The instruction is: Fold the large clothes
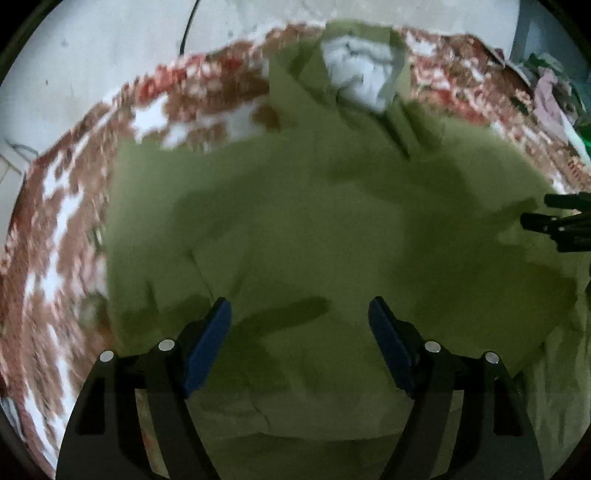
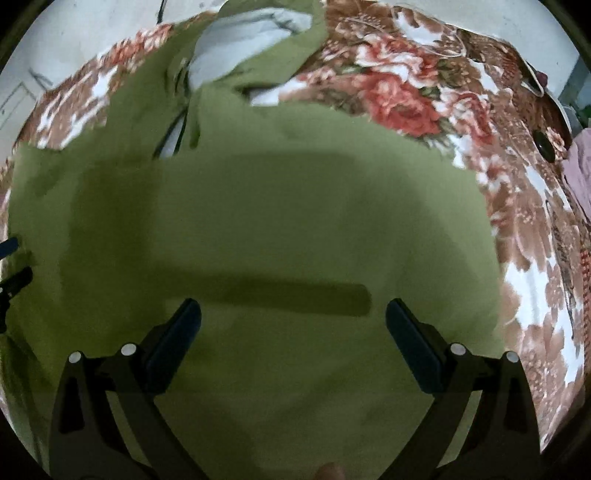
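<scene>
A large olive-green garment with a pale grey lining at its far end lies spread on a floral bedspread. My left gripper is open and empty just above the green cloth. My right gripper is open and empty above the same garment; its lining shows at the top. The right gripper's fingers show at the right edge of the left wrist view, at the garment's edge. The left gripper's fingers show at the left edge of the right wrist view.
The red, brown and white floral bedspread surrounds the garment. A pale wall with a dark cable lies beyond. Other clothes are piled at the far right. A dark oval object lies on the bedspread at right.
</scene>
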`<state>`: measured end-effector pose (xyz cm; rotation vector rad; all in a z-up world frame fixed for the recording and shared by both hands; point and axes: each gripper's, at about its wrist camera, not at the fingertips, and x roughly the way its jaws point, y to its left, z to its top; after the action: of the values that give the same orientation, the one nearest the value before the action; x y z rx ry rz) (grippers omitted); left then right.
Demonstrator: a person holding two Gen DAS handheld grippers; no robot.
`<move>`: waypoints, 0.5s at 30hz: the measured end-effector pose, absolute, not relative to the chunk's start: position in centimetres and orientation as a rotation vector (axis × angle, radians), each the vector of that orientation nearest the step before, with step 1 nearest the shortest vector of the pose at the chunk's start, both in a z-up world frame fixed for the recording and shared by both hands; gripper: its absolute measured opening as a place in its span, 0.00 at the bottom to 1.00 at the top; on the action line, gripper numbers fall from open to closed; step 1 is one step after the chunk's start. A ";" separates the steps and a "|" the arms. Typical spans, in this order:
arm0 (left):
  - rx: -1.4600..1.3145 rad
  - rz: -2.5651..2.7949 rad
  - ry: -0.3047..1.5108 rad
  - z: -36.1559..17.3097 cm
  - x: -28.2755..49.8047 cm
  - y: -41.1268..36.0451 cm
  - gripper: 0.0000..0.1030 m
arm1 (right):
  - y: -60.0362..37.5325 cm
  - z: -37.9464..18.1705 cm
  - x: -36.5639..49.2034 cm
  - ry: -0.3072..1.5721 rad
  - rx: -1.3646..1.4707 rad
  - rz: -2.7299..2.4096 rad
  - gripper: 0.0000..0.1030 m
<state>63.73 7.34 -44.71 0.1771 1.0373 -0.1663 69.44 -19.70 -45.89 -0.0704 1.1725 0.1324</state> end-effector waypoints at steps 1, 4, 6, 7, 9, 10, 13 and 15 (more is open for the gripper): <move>0.178 -0.167 1.028 -44.0 64.2 7.3 0.74 | -20.1 -45.5 70.1 1.183 -0.059 0.141 0.95; 0.172 -0.161 1.016 -43.1 67.0 7.0 0.74 | -21.0 -44.7 72.4 1.182 -0.050 0.150 0.95; 0.141 -0.158 1.029 -42.9 69.3 7.1 0.74 | -21.5 -44.3 74.3 1.172 -0.059 0.147 0.95; 0.125 -0.160 1.028 -42.8 70.3 7.0 0.74 | -21.7 -44.0 75.7 1.168 -0.054 0.150 0.95; 0.094 -0.168 1.020 -42.3 73.2 6.8 0.74 | -22.1 -43.3 78.3 1.146 -0.060 0.151 0.95; 0.085 -0.172 1.015 -42.0 74.7 6.6 0.74 | -22.1 -43.0 79.2 1.132 -0.068 0.151 0.95; 0.068 -0.177 1.000 -41.3 78.9 5.7 0.74 | -22.4 -41.9 83.5 1.085 -0.077 0.151 0.95; 0.071 -0.178 0.988 -40.9 82.4 5.1 0.74 | -22.6 -41.4 86.6 1.067 -0.052 0.163 0.95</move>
<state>82.36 5.06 -40.93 0.0711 0.9883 -0.1781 86.63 -22.56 -41.40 -0.0525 1.0667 0.1628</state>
